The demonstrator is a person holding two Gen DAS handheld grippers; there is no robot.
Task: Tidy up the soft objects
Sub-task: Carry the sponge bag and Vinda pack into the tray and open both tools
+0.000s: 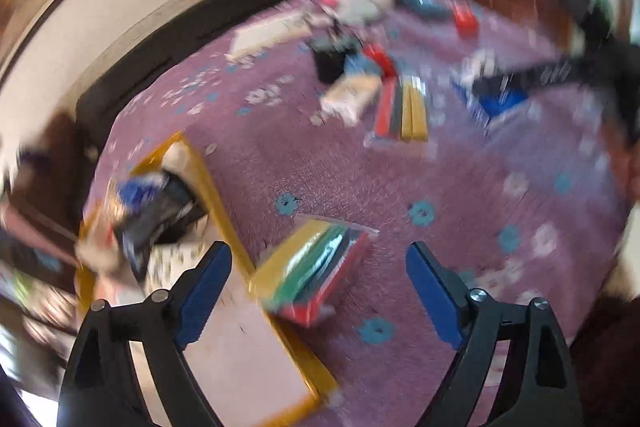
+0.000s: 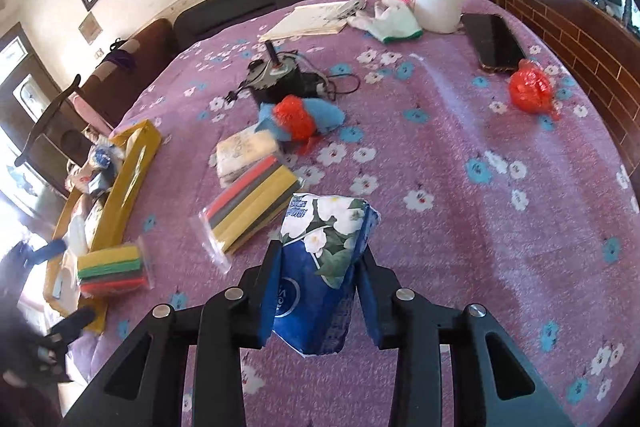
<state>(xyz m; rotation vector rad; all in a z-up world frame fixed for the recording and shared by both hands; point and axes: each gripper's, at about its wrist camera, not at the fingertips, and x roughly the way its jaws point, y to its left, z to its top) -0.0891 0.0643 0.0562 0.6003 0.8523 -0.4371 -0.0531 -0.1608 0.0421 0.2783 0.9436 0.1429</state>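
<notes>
Clamped in my right gripper [image 2: 318,277], blue floral tissue pack [image 2: 320,267] sits above the purple flowered worktop [image 2: 460,187]. My left gripper [image 1: 319,265] gapes wide, empty, over a bagged multicoloured sponge stack [image 1: 310,273] beside the yellow tray [image 1: 216,195].

Daylit and fisheye-warped at the edges; left wrist view motion-blurred, right wrist view sharp.

A sponge pack [image 2: 113,269] is lying just right of the tray [image 2: 132,167] on the bed [image 2: 480,187]; a second sponge pack [image 2: 252,205] is sitting farther right, a tissue pack [image 2: 246,155] touching it behind.
</notes>
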